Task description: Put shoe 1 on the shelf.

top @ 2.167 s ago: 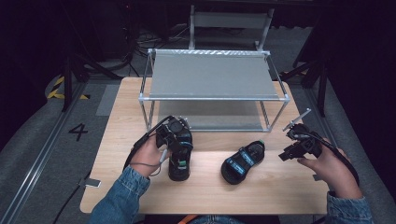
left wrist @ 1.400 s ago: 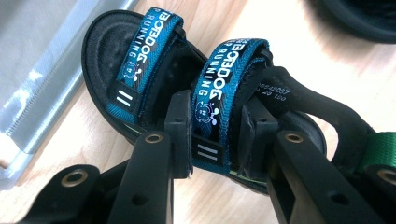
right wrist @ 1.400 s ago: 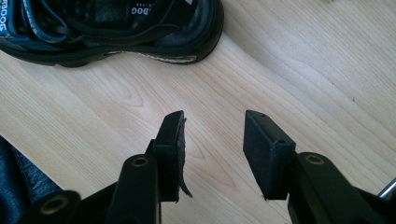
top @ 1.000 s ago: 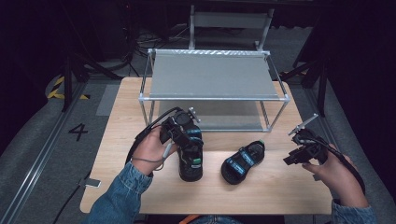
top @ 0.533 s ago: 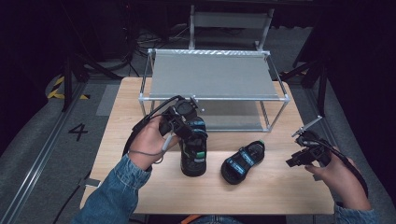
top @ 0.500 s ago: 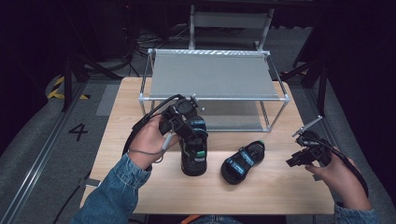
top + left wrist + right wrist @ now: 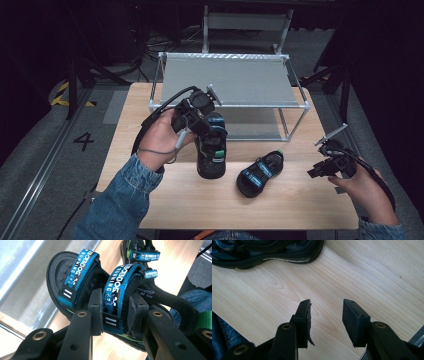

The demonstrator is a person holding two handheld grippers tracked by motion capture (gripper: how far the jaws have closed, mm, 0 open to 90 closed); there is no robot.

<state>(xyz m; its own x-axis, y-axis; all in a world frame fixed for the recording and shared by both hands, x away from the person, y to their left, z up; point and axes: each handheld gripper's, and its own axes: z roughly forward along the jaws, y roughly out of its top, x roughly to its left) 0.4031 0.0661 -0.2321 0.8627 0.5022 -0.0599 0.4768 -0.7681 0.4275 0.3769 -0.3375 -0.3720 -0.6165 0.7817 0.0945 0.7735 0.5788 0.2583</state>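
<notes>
While clamped on the blue strap [image 7: 117, 295] of a black sandal [image 7: 211, 152], left hand-held gripper [image 7: 202, 120] hangs above the wooden worktop [image 7: 300, 200], just in front of the metal shelf rack [image 7: 230, 80], with the sandal dangling toe-down and clear of the wood. Seen in the left gripper view with both black jaws pressed against either side of that strap, partly closed around it. Second sandal [image 7: 260, 172] flat on the worktop, just to the right of the lifted one, apart from it. Right hand-held gripper [image 7: 327, 167] low at the worktop's right edge, near that second sandal without touching it; jaws parted with bare wood between them in the right gripper view, nothing held.
</notes>
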